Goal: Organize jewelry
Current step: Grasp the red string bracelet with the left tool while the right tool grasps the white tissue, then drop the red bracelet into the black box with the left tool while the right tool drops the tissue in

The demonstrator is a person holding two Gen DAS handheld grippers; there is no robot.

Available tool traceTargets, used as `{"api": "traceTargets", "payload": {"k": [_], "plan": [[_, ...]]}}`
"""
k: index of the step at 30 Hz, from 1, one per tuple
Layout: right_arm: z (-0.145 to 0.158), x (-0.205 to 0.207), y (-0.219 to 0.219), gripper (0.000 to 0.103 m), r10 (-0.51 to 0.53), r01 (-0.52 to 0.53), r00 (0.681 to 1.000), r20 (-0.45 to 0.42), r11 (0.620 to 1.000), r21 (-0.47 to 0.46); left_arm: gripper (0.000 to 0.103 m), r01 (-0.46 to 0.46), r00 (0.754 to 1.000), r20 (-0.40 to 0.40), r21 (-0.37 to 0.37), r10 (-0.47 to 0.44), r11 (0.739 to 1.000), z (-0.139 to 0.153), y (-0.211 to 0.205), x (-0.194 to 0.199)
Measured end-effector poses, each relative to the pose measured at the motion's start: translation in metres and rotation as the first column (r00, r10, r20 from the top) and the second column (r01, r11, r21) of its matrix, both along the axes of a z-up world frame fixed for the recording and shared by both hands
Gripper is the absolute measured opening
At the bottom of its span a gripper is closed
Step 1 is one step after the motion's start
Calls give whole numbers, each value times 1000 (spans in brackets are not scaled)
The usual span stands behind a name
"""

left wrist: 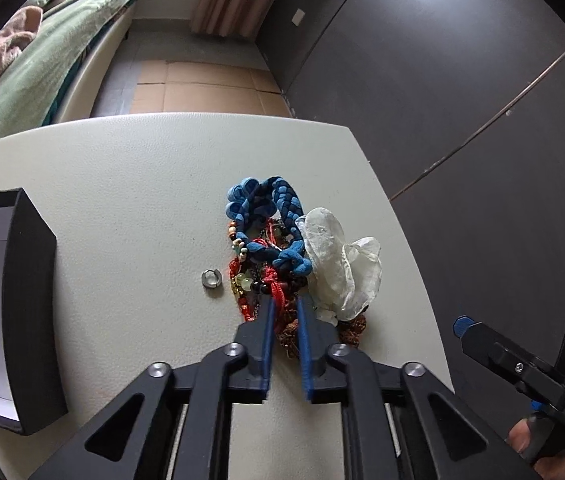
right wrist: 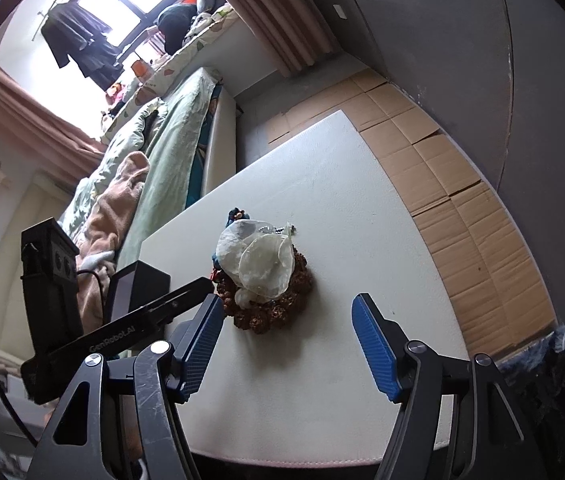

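A heap of jewelry lies on the white table (left wrist: pixel 122 200): a blue braided band (left wrist: pixel 270 216), red cords and beads (left wrist: pixel 272 280), translucent shell discs (left wrist: pixel 342 264), brown bead strands (right wrist: pixel 278 292). A small silver ring (left wrist: pixel 211 279) lies apart, left of the heap. My left gripper (left wrist: pixel 284 304) has its jaws nearly closed around a red cord strand at the heap's near edge. My right gripper (right wrist: pixel 288 320) is open and empty, held above the table short of the heap. The shell discs (right wrist: pixel 258 260) top the heap in the right wrist view.
An open black box with a white inside (left wrist: pixel 6 304) stands at the table's left edge; it also shows in the right wrist view (right wrist: pixel 138 284). A bed with green bedding (left wrist: pixel 42 60) lies beyond the table. Cardboard (right wrist: pixel 442 168) covers the floor. A dark wall stands at right.
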State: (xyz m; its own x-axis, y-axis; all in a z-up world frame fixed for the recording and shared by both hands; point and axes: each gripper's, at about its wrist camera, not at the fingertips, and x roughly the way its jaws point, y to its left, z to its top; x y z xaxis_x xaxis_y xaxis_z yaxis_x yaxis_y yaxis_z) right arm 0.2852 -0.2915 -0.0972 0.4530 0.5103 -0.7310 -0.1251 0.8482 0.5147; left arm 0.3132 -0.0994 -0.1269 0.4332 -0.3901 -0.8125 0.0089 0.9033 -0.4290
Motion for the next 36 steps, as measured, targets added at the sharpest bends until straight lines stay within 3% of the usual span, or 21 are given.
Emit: {"api": "traceTargets", "payload": {"k": [12, 21, 23, 25, 26, 36], "plan": [[-8, 34, 27, 64, 53, -52, 997, -48, 998, 29, 1, -50, 998, 29, -75, 52, 996, 23, 29, -7], [-32, 62, 54, 64, 64, -67, 992, -110, 997, -28, 1, -82, 995, 55, -100, 88, 992, 46, 59, -24], [-36, 65, 56, 52, 59, -64, 992, -115, 997, -40, 1, -88, 993, 67, -95, 95, 992, 53, 67, -28], [-38, 68, 56, 16, 53, -58, 992, -119, 998, -39, 1, -99, 991, 79, -96, 106, 990, 59, 76, -32], [-40, 70, 55, 5, 55, -59, 990, -130, 998, -26, 1, -104, 990, 82, -99, 112, 990, 62, 80, -34], [5, 54, 54, 3, 43, -42, 999, -11, 997, 58, 1, -174, 973, 132, -107, 188, 979, 80, 123, -56]]}}
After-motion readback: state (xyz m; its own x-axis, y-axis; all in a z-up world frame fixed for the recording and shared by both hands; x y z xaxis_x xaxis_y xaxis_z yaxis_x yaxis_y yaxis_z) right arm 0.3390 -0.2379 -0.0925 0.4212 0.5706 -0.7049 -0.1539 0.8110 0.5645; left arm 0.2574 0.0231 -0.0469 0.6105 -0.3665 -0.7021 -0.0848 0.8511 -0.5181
